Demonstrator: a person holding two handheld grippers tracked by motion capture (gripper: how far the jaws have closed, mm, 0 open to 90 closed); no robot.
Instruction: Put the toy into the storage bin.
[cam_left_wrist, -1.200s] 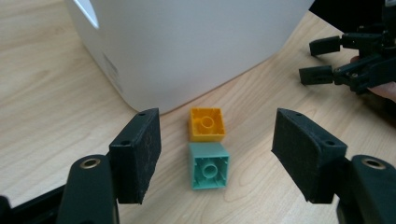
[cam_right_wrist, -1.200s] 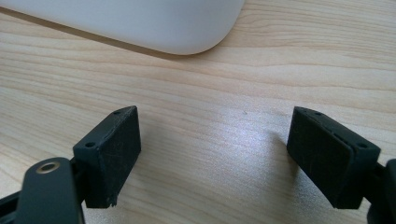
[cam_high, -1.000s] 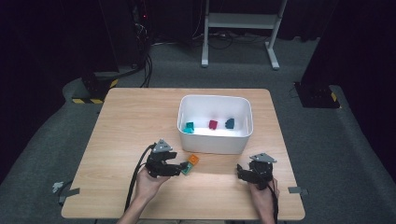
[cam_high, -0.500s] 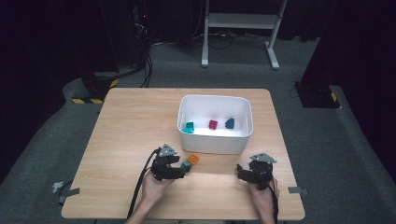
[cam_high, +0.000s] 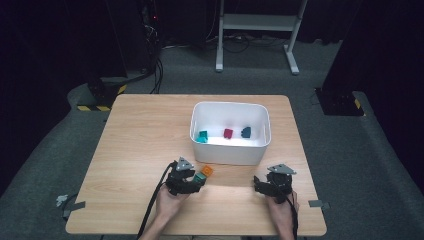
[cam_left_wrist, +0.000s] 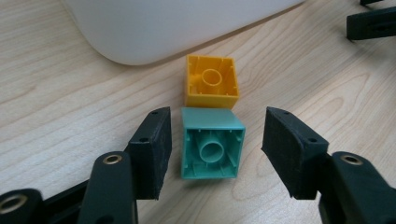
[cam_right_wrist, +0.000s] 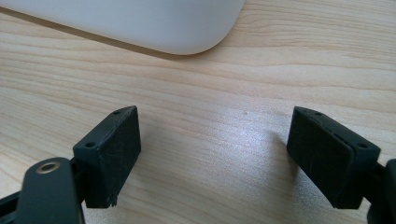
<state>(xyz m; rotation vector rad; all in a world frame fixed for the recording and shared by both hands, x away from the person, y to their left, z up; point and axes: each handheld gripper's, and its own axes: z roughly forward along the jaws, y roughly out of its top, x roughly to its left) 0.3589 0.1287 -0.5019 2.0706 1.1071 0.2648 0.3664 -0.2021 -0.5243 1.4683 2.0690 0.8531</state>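
A green brick (cam_left_wrist: 213, 149) lies hollow side up on the table, touching an orange brick (cam_left_wrist: 212, 87) just beyond it. My left gripper (cam_left_wrist: 217, 151) straddles the green brick, and its jaws have just been closing; small gaps remain on both sides, so the pads do not press it. From above, the left gripper (cam_high: 194, 184) sits low at the green brick (cam_high: 200, 177), with the orange brick (cam_high: 207, 171) beside it. My right gripper (cam_high: 262, 186) rests near the front right of the table; its jaws (cam_right_wrist: 212, 154) stand wide open over bare wood.
A white bin (cam_high: 230, 156) stands in the middle of the table and holds a teal, a red and a dark blue brick. Its rounded wall (cam_left_wrist: 163, 28) rises close behind the orange brick. The table's front edge lies just behind both hands.
My left gripper has sunk toward the table and come over the green brick, with its jaws narrowing around it. The right gripper has stayed put.
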